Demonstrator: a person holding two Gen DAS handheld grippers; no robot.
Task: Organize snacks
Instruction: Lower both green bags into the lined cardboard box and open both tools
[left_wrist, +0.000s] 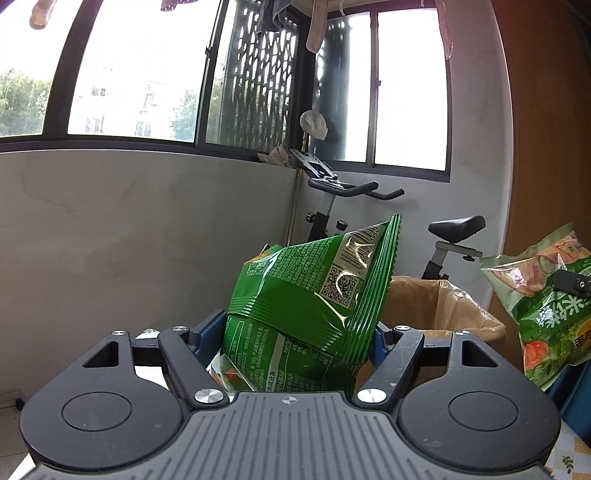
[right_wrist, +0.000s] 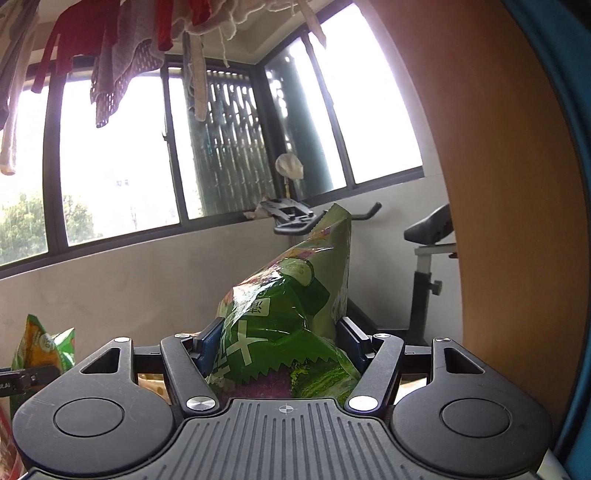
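Observation:
My left gripper (left_wrist: 299, 339) is shut on a glossy green snack bag (left_wrist: 314, 291) with a barcode and QR code, held up in the air. My right gripper (right_wrist: 277, 343) is shut on a green snack bag with vegetable pictures (right_wrist: 291, 306), also held up. That second bag shows at the right edge of the left wrist view (left_wrist: 546, 306) with a black gripper finger (left_wrist: 572, 282) across it. The first bag shows at the left edge of the right wrist view (right_wrist: 44, 350), orange and green on that side.
A cardboard box lined with brown paper (left_wrist: 443, 310) stands open behind the left gripper. An exercise bike (left_wrist: 373, 206) stands in the corner under the windows. A wooden panel (right_wrist: 498, 184) rises on the right. Laundry (right_wrist: 122, 55) hangs overhead.

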